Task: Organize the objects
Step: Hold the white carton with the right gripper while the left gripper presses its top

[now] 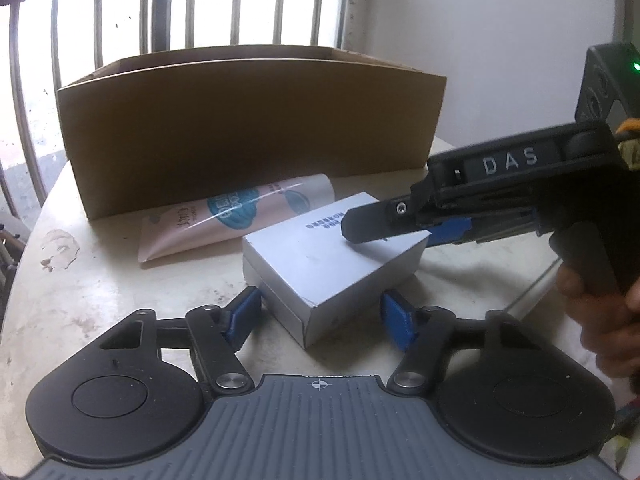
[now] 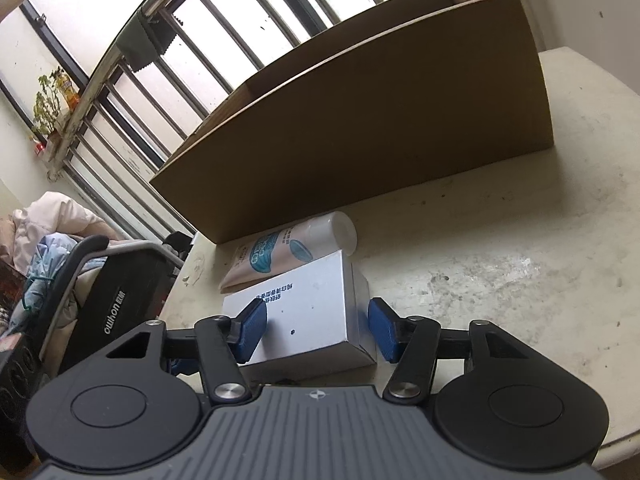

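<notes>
I see the white box (image 1: 320,264) lying mid-frame on the bench (image 1: 80,300), just in front of the pink tube (image 1: 240,216) and the cardboard box (image 1: 248,128) behind. My left tongs (image 1: 320,316) are spread around its near corner. My right tongs (image 2: 316,328) are spread too, one blue pad (image 2: 250,332) over its top, the other beside it.

Both tools are black with blue pads (image 1: 242,316) and silver pivot screws. The right tool (image 1: 384,228) reads "DAS" and shows a green light. A bare hand (image 1: 600,320) grips its handle.
</notes>
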`<state>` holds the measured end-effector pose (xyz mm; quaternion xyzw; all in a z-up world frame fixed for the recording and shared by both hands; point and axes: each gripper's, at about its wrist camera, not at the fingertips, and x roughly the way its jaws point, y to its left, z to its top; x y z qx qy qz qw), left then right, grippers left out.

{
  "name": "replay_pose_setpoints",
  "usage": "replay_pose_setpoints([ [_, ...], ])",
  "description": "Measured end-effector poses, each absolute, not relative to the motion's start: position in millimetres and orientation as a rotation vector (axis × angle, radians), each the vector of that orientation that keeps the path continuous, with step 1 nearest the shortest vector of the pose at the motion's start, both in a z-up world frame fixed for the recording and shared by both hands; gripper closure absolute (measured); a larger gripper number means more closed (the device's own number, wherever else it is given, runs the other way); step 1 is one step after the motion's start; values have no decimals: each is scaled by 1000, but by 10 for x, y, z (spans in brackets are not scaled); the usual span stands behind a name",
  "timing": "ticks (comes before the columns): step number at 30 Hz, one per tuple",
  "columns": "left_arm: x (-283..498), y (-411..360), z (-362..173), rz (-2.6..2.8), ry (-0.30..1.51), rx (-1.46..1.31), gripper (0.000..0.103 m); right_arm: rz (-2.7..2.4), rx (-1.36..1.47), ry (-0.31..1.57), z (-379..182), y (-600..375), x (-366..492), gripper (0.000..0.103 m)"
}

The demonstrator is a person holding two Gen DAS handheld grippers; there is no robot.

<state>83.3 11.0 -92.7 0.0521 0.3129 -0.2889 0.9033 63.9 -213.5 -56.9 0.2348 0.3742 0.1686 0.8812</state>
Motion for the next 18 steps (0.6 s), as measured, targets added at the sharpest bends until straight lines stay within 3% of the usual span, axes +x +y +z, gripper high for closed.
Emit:
replay_pose_setpoints([
  [18, 688, 135, -883, -602, 657, 99, 40, 347, 482, 805, -544, -2123, 458, 44],
])
